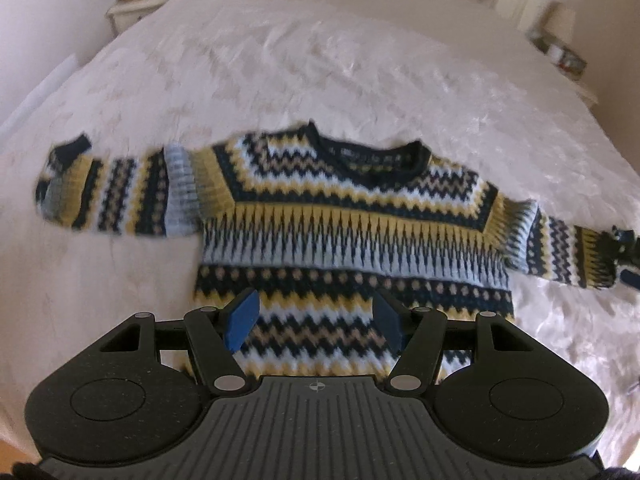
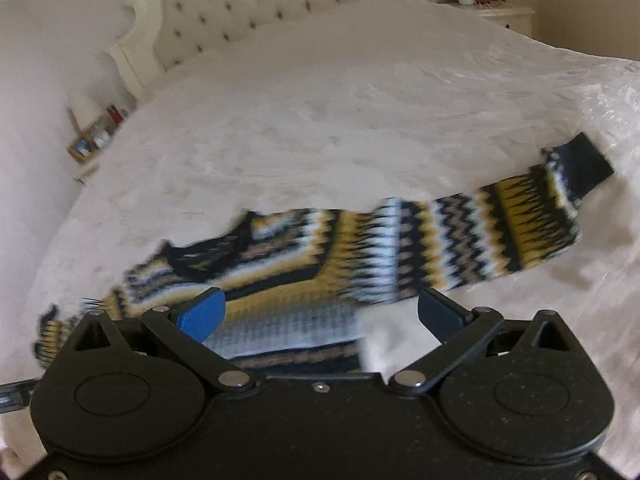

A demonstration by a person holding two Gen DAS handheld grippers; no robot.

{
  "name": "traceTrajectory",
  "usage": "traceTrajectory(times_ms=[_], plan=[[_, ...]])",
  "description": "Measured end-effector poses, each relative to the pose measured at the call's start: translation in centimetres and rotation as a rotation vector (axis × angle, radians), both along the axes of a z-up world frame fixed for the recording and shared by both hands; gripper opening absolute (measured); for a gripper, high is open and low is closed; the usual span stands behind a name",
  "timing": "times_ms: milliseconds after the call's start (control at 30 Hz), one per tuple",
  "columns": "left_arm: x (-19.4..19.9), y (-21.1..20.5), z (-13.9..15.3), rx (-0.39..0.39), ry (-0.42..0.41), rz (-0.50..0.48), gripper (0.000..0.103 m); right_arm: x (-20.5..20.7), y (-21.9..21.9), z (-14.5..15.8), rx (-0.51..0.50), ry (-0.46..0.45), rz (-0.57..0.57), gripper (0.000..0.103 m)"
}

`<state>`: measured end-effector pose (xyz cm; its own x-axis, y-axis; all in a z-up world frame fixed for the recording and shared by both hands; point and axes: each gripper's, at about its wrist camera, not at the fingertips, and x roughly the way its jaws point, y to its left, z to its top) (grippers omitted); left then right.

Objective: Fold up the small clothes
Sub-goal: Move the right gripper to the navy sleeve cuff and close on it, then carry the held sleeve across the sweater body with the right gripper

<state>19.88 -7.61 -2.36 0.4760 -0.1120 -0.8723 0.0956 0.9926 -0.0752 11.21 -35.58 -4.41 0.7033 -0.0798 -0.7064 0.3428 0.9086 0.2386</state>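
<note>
At the bottom of the left wrist view my left gripper (image 1: 316, 322) has its blue pads (image 1: 242, 320) spread apart, pinching nothing; the lower hem of the sweater (image 1: 344, 224) shows between and behind them. In the right wrist view my right gripper (image 2: 320, 314) is likewise spread wide, with nothing pinched: the sweater's (image 2: 320, 256) side edge and a patch of bare bedspread (image 2: 360, 100) lie in the gap.

The sweater lies flat and face up on the white bedspread (image 1: 320, 64), across the middle of the left wrist frame, both sleeves stretched out sideways. It is knitted in navy, yellow, pale blue, white and tan zigzag bands, with a navy collar (image 1: 370, 156) toward the top of the frame. A small label sits inside the collar, but its writing is too blurred to read. In the right wrist view one sleeve runs toward the right edge and ends in a navy cuff (image 2: 588, 164).

Farther off, a tufted headboard (image 2: 256, 4) fills the upper left of the right wrist frame. A bedside table (image 1: 128, 12) with small items stands at the upper left of the left wrist frame; nothing on it can be read.
</note>
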Motion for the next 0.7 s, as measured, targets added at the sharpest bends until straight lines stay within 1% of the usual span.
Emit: traceTrajectory(times_ms=[100, 167, 300, 400, 567, 700], plan=[[-0.4, -1.5, -0.8, 0.003, 0.041, 0.030, 0.061, 1.0, -4.1, -0.4, -0.018, 0.034, 0.003, 0.098], [-0.7, -2.3, -1.2, -0.010, 0.065, 0.052, 0.061, 1.8, -7.0, -0.5, -0.030, 0.060, 0.003, 0.097], [-1.2, -3.9, -1.8, -0.017, 0.096, 0.102, 0.061, 3.2, -12.4, -0.4, -0.053, 0.083, -0.006, 0.093], [-1.5, -4.5, -1.8, -0.025, 0.108, 0.136, 0.061, 4.1, -16.6, -0.2, -0.061, 0.099, -0.017, 0.085], [-1.8, -5.3, -1.7, -0.019, 0.117, 0.178, 0.061, 4.8, -22.9, -0.2, -0.087, 0.117, -0.099, 0.079], [-2.3, -5.6, -1.7, -0.002, 0.127, 0.197, 0.061, 5.2, -25.8, -1.6, -0.093, 0.175, -0.151, 0.077]])
